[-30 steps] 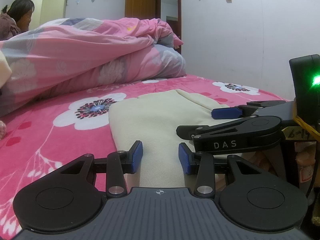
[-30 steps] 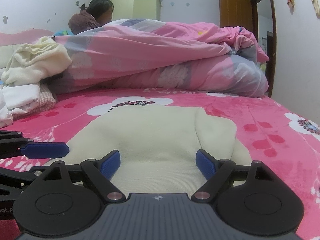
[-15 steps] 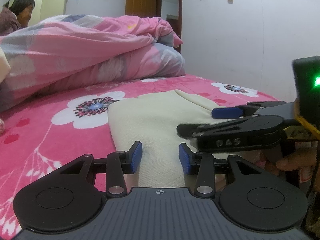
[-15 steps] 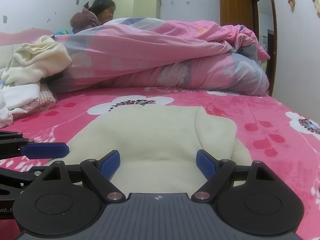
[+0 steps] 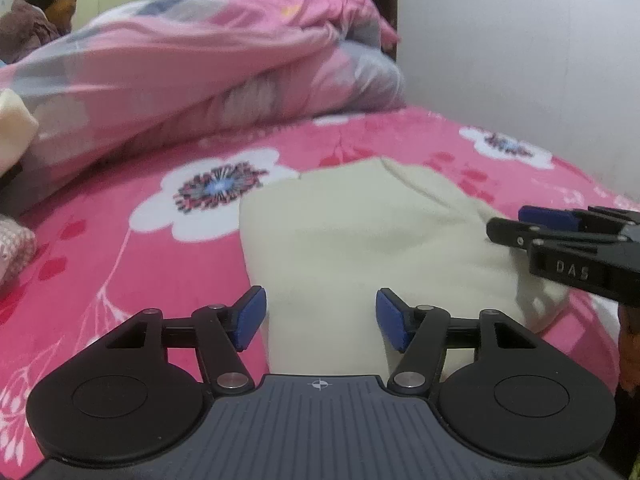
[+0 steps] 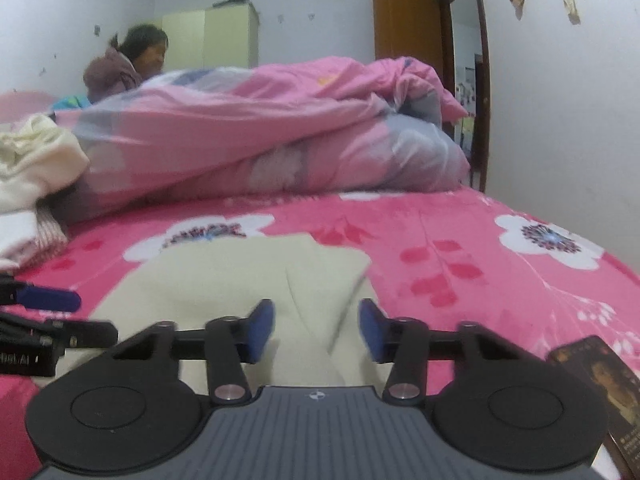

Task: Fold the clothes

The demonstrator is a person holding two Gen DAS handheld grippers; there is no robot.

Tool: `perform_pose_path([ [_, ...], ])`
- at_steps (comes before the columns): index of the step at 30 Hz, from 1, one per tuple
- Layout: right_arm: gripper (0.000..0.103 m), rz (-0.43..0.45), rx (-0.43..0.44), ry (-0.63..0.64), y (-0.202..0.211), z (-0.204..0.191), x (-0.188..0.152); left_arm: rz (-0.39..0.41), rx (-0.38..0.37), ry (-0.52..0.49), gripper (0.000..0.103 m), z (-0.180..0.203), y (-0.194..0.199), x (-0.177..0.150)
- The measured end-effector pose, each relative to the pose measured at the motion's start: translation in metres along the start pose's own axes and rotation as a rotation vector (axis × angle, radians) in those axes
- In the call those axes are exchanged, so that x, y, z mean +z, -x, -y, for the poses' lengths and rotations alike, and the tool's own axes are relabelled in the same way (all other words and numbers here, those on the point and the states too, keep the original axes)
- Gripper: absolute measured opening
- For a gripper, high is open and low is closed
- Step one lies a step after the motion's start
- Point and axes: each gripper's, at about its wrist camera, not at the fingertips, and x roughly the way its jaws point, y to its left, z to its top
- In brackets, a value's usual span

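A cream garment (image 5: 360,232) lies partly folded on the pink flowered bedsheet (image 5: 120,248). It also shows in the right wrist view (image 6: 240,280). My left gripper (image 5: 319,318) is open and empty, low over the garment's near left edge. My right gripper (image 6: 317,330) is open and empty, low over the garment's near right part, its jaws closer together than before. The right gripper also shows in the left wrist view (image 5: 568,236), and the left gripper's blue fingertip (image 6: 48,300) shows in the right wrist view.
A bunched pink quilt (image 6: 260,140) lies across the back of the bed. A pile of cream and white clothes (image 6: 32,184) sits at the left. A person (image 6: 128,64) sits behind the quilt. A dark card (image 6: 600,384) lies near right. A wall and door stand at the right.
My left gripper's jaws have opened wider. My right gripper's jaws have narrowed and it has shifted right and lifted, so it sits farther right in the left wrist view.
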Motion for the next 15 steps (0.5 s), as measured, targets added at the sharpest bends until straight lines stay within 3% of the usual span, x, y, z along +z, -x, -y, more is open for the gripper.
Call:
perform_pose_path([
  [5, 0.036, -0.053, -0.022, 0.045, -0.005, -0.005, -0.003, -0.052, 0.019, 0.039, 0.066, -0.002, -0.004, 0.003],
  [6, 0.027, -0.037, -0.023, 0.052, -0.001, -0.007, 0.001, -0.060, 0.018, 0.049, 0.066, -0.003, -0.004, 0.004],
  [7, 0.025, -0.019, -0.023, 0.058, 0.004, -0.010, 0.005, -0.067, 0.017, 0.058, 0.066, -0.004, -0.004, 0.005],
  [10, 0.025, 0.029, 0.014, 0.078, 0.014, -0.018, 0.013, -0.076, 0.024, 0.074, 0.067, -0.005, -0.004, 0.005],
  [15, 0.025, -0.043, 0.005, 0.095, -0.002, -0.023, -0.010, -0.090, 0.042, 0.081, 0.070, -0.002, -0.004, 0.007],
])
